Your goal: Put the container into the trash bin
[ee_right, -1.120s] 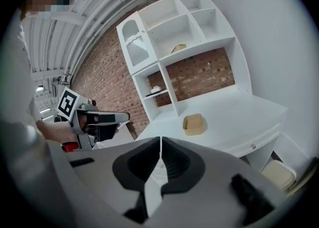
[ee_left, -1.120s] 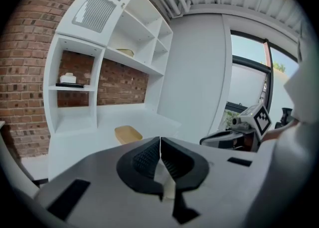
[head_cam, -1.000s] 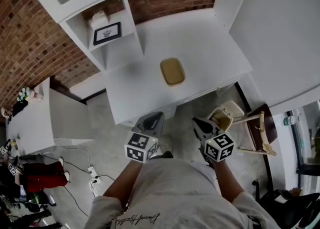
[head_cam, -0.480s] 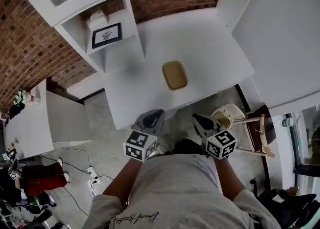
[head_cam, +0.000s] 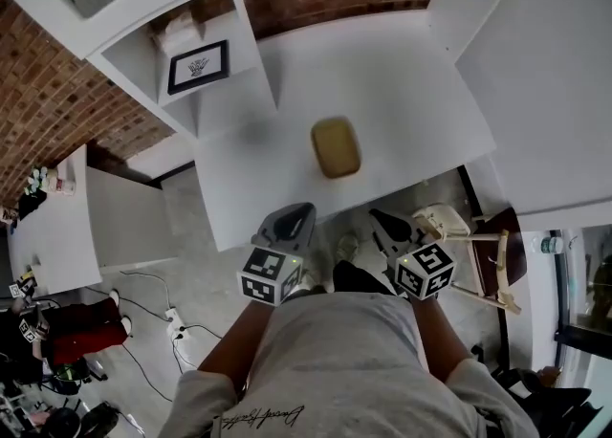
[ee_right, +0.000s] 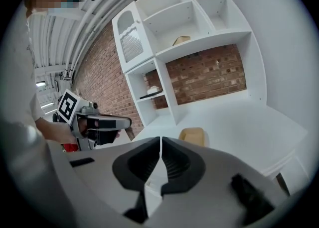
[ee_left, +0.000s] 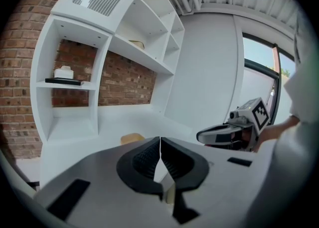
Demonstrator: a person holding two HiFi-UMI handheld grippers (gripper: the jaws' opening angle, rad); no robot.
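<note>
Container, tan, rounded: laid flat on the white desk, near the middle of its front edge.
Left gripper: jaws pressed together, nothing gripped; held just off the front edge.
Right gripper: likewise closed, empty.
Trash bin: floor, by the front right corner.

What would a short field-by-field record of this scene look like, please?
container: tan, lying on the white desk, touched by neither gripper
left gripper: jaws together, nothing between them, near the desk's front edge
right gripper: jaws together, nothing between them, beside the left one
trash bin: cream, on the floor by the desk's right front corner, next to a wooden chair
shelf item: framed picture
task status: container not yet picked up
</note>
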